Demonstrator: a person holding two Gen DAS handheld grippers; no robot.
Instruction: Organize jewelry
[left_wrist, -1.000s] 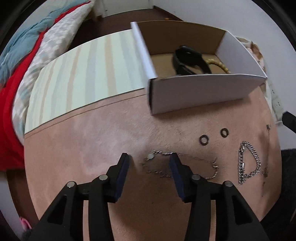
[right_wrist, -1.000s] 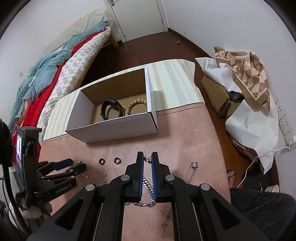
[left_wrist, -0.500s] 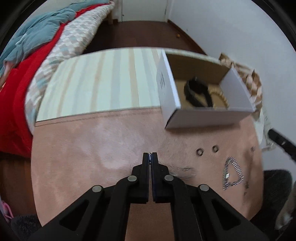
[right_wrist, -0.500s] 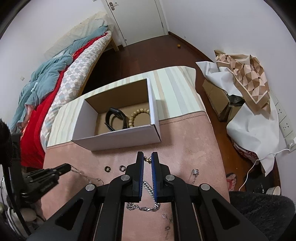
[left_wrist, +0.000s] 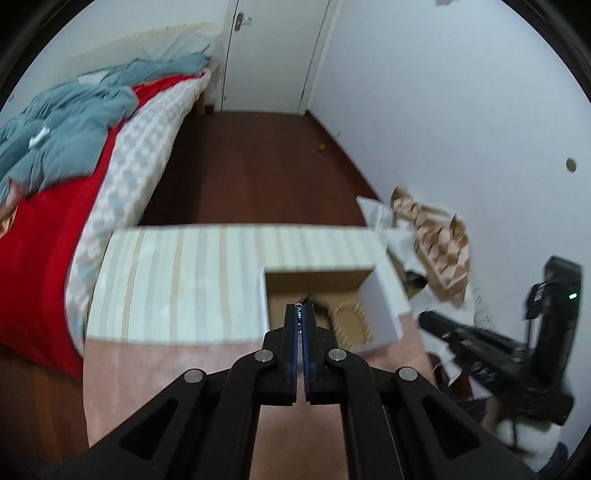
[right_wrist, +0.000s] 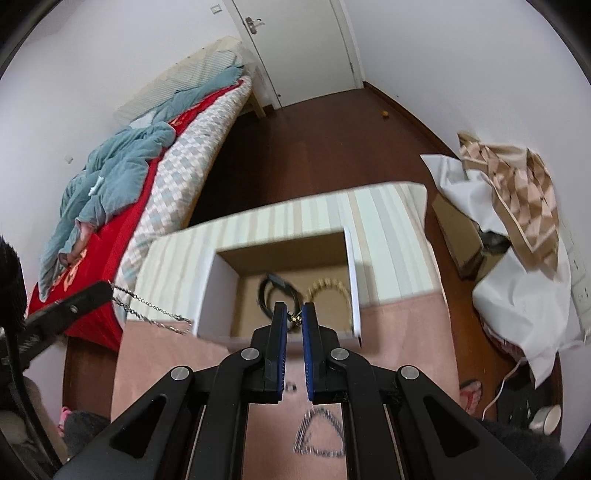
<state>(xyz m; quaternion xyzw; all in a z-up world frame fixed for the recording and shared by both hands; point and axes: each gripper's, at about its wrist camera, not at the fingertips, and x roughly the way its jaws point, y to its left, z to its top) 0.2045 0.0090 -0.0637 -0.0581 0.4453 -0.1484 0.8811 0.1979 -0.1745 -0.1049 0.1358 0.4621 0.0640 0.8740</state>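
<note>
My left gripper is shut on a thin silver chain; a small link shows at its tips. In the right wrist view this gripper is at the left with the thin chain hanging from it in the air beside the white cardboard box. My right gripper is shut on a small gold clasp of a chain, lifted in front of the box. The box holds a black band and a beaded bracelet. A thick silver chain lies on the pink mat.
The pink mat lies over a striped cloth on the low table. A bed with red and blue covers is at the left. Cloth and paper bags are heaped on the floor at the right. A small ring lies between my right fingers.
My left gripper shut on the thin chain and lifted it off the mat toward the box. My right gripper also rose with its clasp; both views tilted up.
</note>
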